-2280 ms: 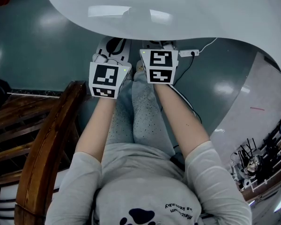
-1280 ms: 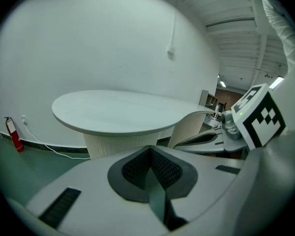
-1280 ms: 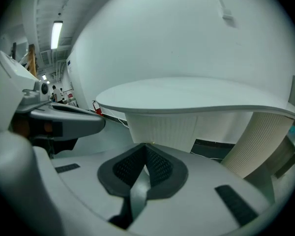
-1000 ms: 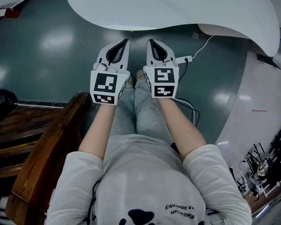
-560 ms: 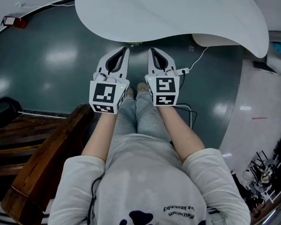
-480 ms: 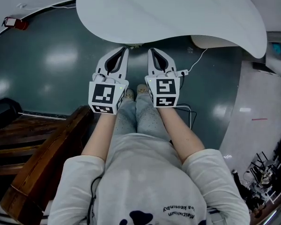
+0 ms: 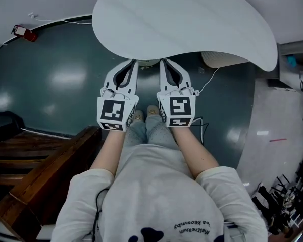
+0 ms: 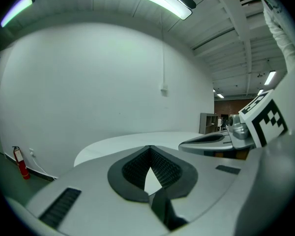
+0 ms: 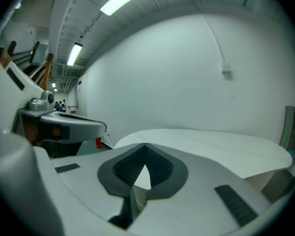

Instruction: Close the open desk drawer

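A white curved desk top (image 7: pixel 187 24) fills the upper head view. No drawer shows in any view. My left gripper (image 7: pixel 133 62) and right gripper (image 7: pixel 163 62) are held side by side just before the desk's near edge, above the person's legs. Both point forward, and each has its jaws closed tip to tip with nothing between them. In the left gripper view the left gripper (image 8: pixel 148 147) faces the desk top (image 8: pixel 118 142) and a white wall. In the right gripper view the right gripper (image 9: pixel 146 145) faces the same desk top (image 9: pixel 211 141).
A dark wooden chair (image 7: pixel 45 180) stands at the lower left. A red fire extinguisher (image 7: pixel 21 33) sits by the wall at the upper left. A white cable (image 7: pixel 207 82) runs over the dark green floor near the desk's pale base (image 7: pixel 224 59). Clutter (image 7: pixel 288 200) lies at the lower right.
Both grippers have risen together, still side by side and shut. The head view has lifted too, so the whole desk top now shows.
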`<control>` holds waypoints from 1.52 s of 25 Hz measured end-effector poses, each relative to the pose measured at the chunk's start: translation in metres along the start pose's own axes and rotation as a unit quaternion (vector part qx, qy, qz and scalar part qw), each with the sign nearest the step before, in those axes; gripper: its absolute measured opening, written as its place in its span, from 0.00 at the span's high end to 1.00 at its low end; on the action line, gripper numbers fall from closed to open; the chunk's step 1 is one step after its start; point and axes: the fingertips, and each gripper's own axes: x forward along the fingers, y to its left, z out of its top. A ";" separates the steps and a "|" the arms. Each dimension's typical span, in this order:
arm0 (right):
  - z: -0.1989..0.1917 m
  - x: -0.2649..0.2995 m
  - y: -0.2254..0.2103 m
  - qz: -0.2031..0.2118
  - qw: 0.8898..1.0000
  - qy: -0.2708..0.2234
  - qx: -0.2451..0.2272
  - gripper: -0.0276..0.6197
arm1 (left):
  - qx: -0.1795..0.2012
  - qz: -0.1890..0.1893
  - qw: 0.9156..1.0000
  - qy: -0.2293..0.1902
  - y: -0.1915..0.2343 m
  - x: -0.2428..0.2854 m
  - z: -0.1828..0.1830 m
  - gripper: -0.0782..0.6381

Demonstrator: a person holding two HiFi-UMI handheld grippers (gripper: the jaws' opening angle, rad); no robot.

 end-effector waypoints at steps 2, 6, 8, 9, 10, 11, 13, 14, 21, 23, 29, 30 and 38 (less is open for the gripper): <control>0.012 -0.008 0.005 0.002 1.000 -0.010 -0.010 0.93 | 0.002 -0.002 1.000 -0.007 -0.003 -0.008 0.008 0.88; 0.037 -0.023 0.010 0.007 0.999 -0.031 -0.023 0.93 | 0.002 -0.001 1.000 -0.015 -0.006 -0.018 0.021 0.88; 0.048 -0.031 0.013 0.008 0.999 -0.036 -0.024 0.93 | 0.004 0.000 1.000 -0.019 -0.006 -0.025 0.028 0.88; 0.053 -0.036 0.015 0.009 0.999 -0.039 -0.025 0.93 | 0.005 0.000 1.000 -0.020 -0.008 -0.029 0.032 0.88; 0.058 -0.040 0.017 0.010 0.999 -0.043 -0.025 0.93 | 0.005 -0.001 1.000 -0.022 -0.009 -0.033 0.036 0.88; 0.062 -0.044 0.018 0.011 0.999 -0.046 -0.022 0.93 | 0.007 -0.002 1.000 -0.022 -0.011 -0.037 0.040 0.88; 0.069 -0.051 0.022 0.012 0.999 -0.049 -0.017 0.93 | 0.013 -0.006 1.000 -0.025 -0.014 -0.044 0.046 0.88; 0.072 -0.055 0.024 0.012 0.999 -0.050 -0.017 0.93 | 0.015 -0.009 1.000 -0.027 -0.016 -0.047 0.049 0.88; 0.097 -0.082 0.034 0.018 0.996 -0.072 -0.046 0.93 | 0.026 -0.016 0.998 -0.046 -0.026 -0.068 0.074 0.88; 0.108 -0.092 0.040 0.026 0.995 -0.083 -0.048 0.93 | 0.033 -0.018 0.998 -0.052 -0.028 -0.075 0.082 0.88; 0.123 -0.112 0.052 0.030 0.995 -0.088 -0.038 0.93 | 0.045 -0.020 0.997 -0.061 -0.039 -0.090 0.096 0.88; 0.123 -0.115 0.052 0.030 0.995 -0.087 -0.037 0.93 | 0.045 -0.019 0.997 -0.062 -0.042 -0.093 0.098 0.88; 0.113 -0.128 0.042 0.026 0.996 -0.085 -0.023 0.93 | 0.041 -0.021 0.997 -0.064 -0.062 -0.097 0.094 0.88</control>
